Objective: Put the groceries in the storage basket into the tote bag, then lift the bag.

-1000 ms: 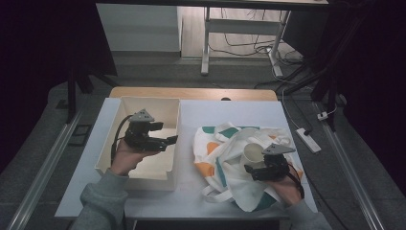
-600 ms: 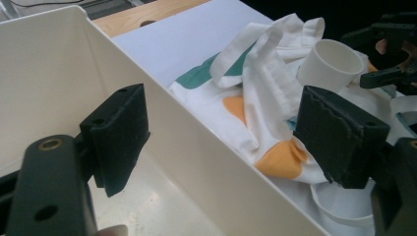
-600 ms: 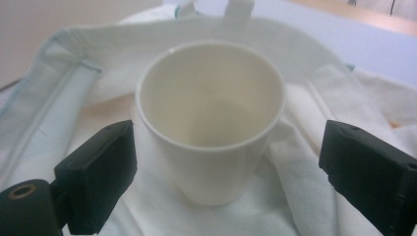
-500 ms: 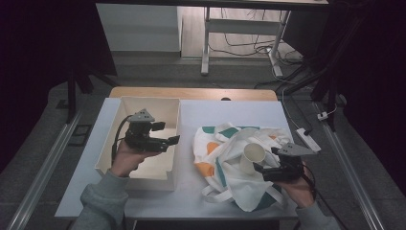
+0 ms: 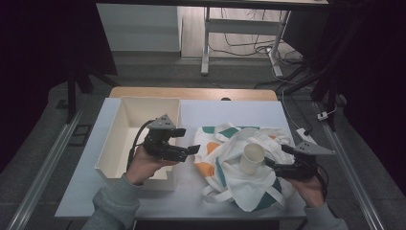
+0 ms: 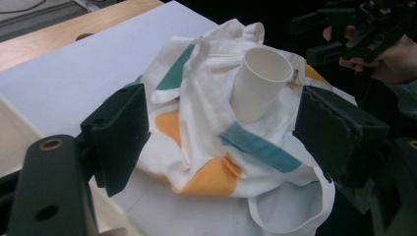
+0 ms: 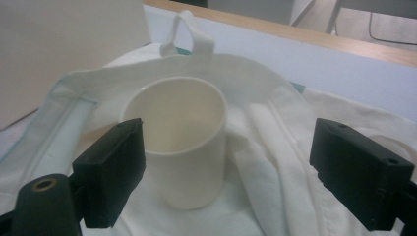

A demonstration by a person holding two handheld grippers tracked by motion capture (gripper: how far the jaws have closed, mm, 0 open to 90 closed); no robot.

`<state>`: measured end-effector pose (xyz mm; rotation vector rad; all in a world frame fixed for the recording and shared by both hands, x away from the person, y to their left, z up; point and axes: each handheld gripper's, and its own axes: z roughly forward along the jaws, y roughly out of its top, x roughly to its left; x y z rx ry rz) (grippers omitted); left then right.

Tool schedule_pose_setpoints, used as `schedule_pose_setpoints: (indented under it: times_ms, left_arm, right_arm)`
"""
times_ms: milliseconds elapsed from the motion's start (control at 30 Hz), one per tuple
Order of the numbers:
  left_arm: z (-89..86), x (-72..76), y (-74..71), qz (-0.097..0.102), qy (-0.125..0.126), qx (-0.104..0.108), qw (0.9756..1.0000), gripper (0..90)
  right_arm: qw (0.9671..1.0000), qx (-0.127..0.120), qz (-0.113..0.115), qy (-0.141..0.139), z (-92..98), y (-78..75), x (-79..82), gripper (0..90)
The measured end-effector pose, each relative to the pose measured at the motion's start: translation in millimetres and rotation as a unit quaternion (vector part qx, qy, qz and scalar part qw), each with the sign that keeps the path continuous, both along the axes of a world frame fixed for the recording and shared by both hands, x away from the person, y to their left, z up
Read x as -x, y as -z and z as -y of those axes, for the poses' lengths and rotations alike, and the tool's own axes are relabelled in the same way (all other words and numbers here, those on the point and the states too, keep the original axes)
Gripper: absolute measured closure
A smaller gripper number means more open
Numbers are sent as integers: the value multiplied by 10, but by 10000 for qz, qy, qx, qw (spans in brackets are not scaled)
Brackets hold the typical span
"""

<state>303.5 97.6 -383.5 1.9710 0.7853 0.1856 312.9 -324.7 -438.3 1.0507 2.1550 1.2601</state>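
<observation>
Right gripper view, item one: right gripper (image 7: 226, 162), jaws spread wide and holding nothing, levelled at a white paper cup (image 7: 177, 140) that stands upright between them but nearer the left jaw; neither jaw touches it. The wide spread looks chosen to clear the cup's rim before closing. Item two: the cup rests on a crumpled white cloth bag (image 7: 275, 147) with teal and orange patches, its loop handle (image 7: 189, 32) lying behind the cup; soft footing, so the cup may tip if nudged. Item three: left gripper (image 5: 184, 152), likewise wide open and empty, held above the table just left of the bag, probably waiting to steady the fabric. Item four: open white box (image 5: 125, 139) at the table's left, beside the bag. Item five: pale table (image 5: 239, 112) bearing all.
</observation>
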Motion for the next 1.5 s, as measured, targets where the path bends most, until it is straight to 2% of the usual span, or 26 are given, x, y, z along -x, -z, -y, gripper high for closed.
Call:
schedule_pose_setpoints:
  times_ms: [267,467,700,833,900,1033,1167,1367,1500]
  left_arm:
    - [185,-4,46,-17,45,-231,9997,215]
    - [340,-15,100,-98,154,-333,9993,215]
    - [528,14,129,-71,303,-465,9984,212]
    - [632,25,171,-87,252,-585,9979,206]
    - [684,33,176,-22,171,-725,9972,198]
    - [752,43,178,-74,207,-648,9977,195]
    - [846,60,207,-68,245,-699,9972,191]
    - [1061,47,360,-76,168,-885,9959,174]
    - [1112,15,422,-115,135,-926,9955,177]
  right_arm:
    - [9998,10,-6,200,111,48,-35,181]
    - [9997,59,-49,231,128,88,-55,190]
    - [9997,47,-5,230,136,90,-55,198]
    - [9997,82,-28,239,135,105,-63,199]
    - [9997,80,-38,217,130,108,-64,199]
    - [9998,102,-8,176,118,112,-60,200]
    - [9998,99,-9,177,122,116,-59,201]
    - [9998,89,-24,202,142,119,-59,202]
    - [9997,88,-19,206,149,120,-59,202]
